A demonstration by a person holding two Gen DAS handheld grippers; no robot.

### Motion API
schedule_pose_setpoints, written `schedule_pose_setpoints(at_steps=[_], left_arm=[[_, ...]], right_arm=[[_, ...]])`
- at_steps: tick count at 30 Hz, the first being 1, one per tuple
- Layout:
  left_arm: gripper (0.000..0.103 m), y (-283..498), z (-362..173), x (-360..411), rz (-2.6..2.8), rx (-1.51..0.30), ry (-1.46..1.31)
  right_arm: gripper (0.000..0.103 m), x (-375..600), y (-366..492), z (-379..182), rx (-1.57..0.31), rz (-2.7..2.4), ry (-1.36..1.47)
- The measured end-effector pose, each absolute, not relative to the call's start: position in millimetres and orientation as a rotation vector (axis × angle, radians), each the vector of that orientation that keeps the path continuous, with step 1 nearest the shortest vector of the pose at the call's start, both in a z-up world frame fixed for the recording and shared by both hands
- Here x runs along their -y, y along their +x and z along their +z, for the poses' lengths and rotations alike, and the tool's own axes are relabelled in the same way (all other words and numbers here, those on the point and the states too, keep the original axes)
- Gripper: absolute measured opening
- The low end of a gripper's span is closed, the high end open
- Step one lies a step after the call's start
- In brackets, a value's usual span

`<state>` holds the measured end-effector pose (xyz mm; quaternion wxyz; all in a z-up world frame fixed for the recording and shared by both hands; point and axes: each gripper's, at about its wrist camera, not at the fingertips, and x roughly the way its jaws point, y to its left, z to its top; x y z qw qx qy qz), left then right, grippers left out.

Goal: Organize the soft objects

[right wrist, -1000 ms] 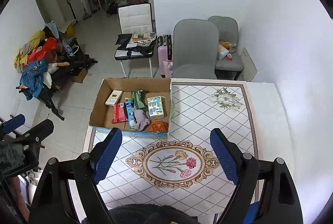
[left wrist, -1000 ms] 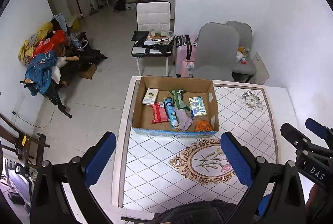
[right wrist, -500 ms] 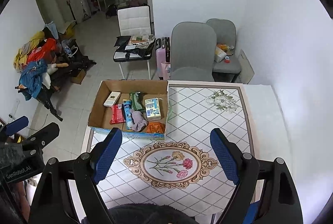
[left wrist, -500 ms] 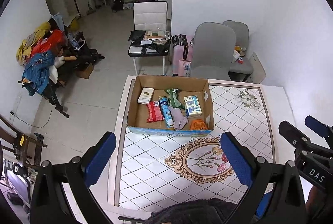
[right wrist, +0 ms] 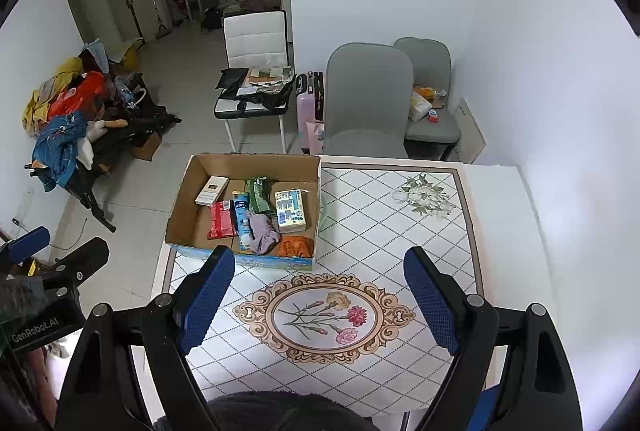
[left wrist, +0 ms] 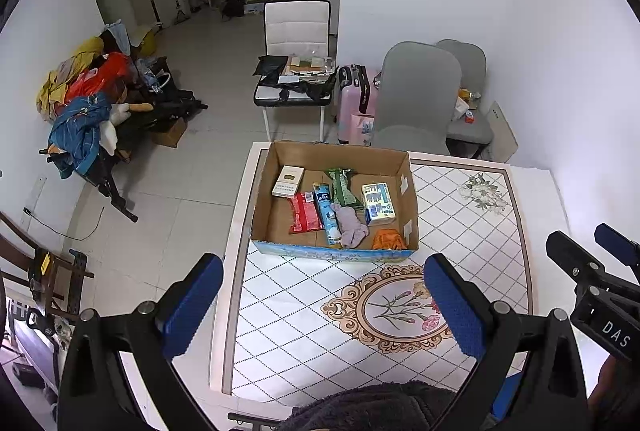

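Box – 1 | packets inside – 7 | grey chairs – 2

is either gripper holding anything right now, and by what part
Nothing is held. The left gripper and right gripper are both open and empty above the table, short of the cardboard box.

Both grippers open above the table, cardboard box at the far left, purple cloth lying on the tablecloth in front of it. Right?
Not quite: the purple cloth lies inside the cardboard box, not on the tablecloth, as the left wrist view shows. Left gripper and right gripper are open.
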<state>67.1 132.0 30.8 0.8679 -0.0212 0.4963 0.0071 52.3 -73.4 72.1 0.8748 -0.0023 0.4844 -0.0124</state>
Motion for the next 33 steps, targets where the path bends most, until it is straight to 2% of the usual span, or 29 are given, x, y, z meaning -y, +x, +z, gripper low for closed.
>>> schedule_pose_setpoints(at_steps=[33], left_arm=[[0.103, 74.5, 33.9, -125.0, -0.017, -1.027, -0.030]], right_arm=[[0.088, 78.3, 49.3, 73.1, -1.005, -0.061, 0.029]])
